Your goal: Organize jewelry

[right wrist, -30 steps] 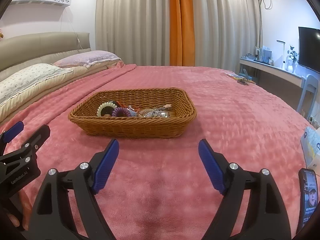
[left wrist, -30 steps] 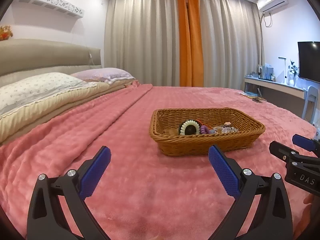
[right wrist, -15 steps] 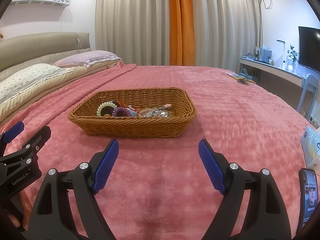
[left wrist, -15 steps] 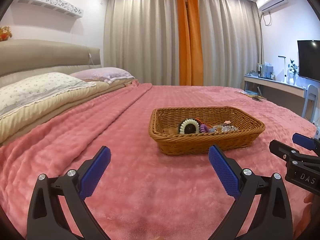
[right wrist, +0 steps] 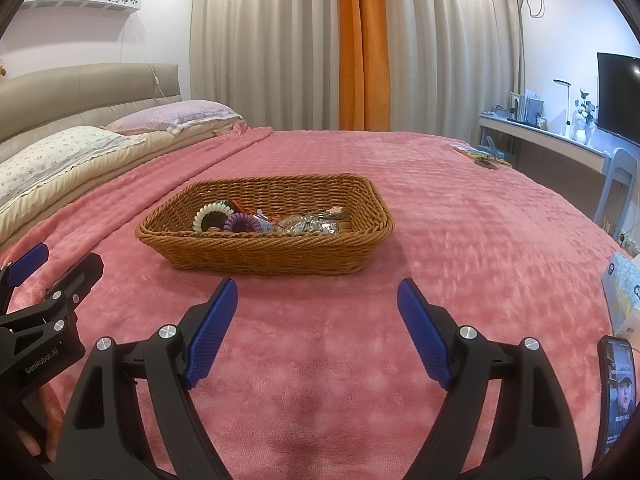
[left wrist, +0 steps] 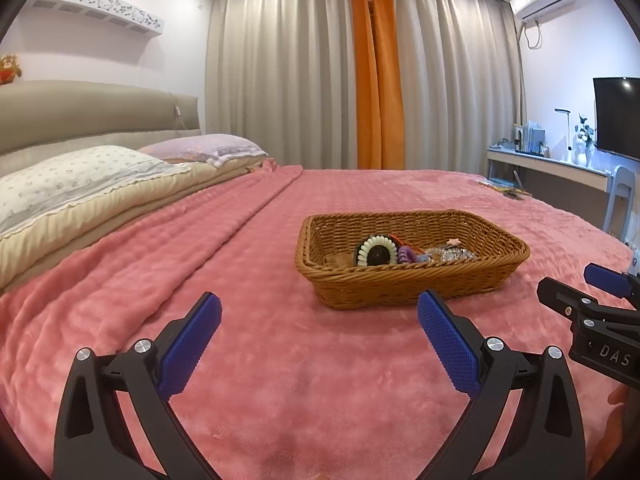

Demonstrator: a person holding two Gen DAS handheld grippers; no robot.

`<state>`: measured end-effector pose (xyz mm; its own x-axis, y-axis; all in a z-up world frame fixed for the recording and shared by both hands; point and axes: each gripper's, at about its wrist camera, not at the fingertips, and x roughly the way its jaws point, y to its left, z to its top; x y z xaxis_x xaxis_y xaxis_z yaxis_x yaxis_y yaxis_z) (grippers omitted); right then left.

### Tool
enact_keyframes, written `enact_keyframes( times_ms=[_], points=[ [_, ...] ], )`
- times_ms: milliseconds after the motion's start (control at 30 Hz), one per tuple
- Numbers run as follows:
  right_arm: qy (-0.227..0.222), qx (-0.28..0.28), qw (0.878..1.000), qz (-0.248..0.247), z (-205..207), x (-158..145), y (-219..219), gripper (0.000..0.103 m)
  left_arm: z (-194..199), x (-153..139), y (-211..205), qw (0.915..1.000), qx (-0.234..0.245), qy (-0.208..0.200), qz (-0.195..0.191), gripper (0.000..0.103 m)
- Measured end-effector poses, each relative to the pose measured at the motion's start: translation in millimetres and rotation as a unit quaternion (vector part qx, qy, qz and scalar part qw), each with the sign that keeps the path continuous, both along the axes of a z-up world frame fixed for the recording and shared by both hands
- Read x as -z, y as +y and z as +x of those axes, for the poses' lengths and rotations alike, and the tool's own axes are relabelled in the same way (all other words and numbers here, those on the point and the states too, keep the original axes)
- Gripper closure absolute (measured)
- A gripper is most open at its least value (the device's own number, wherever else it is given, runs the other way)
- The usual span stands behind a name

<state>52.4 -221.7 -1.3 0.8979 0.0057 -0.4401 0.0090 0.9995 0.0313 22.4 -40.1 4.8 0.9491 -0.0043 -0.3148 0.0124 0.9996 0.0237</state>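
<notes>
- Resting on the pink blanket (left wrist: 280,360) of the bed is a wicker basket (left wrist: 408,292), well ahead of both grippers and touched by neither.
- Inside the basket lie a white coil hair tie (right wrist: 212,214), a purple coil hair tie (right wrist: 242,222) just beside it, and a heap of clear, glittering jewelry (right wrist: 308,224) toward the basket's right half; the single pieces in that heap are too small to tell apart.
- The left gripper (left wrist: 318,316) hangs over the blanket with its blue pads (left wrist: 188,348) spread wide and nothing between them.
- The right gripper (right wrist: 318,300) is likewise released, jaws wide apart and empty, pointing at the basket's near wall.
- In the right wrist view the left gripper shows at the left edge, with fingers of the person's hand (right wrist: 48,416) under it.
- A phone (right wrist: 616,392) with a lit screen lies at the right edge of the blanket, a tissue pack (right wrist: 622,292) just beyond it.
- Two pillows (left wrist: 100,176) sit by the headboard, well apart from the basket.
</notes>
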Motion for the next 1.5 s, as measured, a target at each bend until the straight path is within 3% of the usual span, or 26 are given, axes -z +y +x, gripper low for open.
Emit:
enact_keyframes(
  times_ms=[1300,1500],
  points=[
    [0.001,0.0,1.0,0.001,0.2,-0.8,-0.5,0.025,-0.1,1.0,1.5,1.0,0.005,-0.006,0.003,0.008],
    [0.0,-0.001,1.0,-0.001,0.0,0.0,0.3,0.025,3.7,1.5,8.5,0.9999,0.01,0.007,-0.012,0.007]
  ],
)
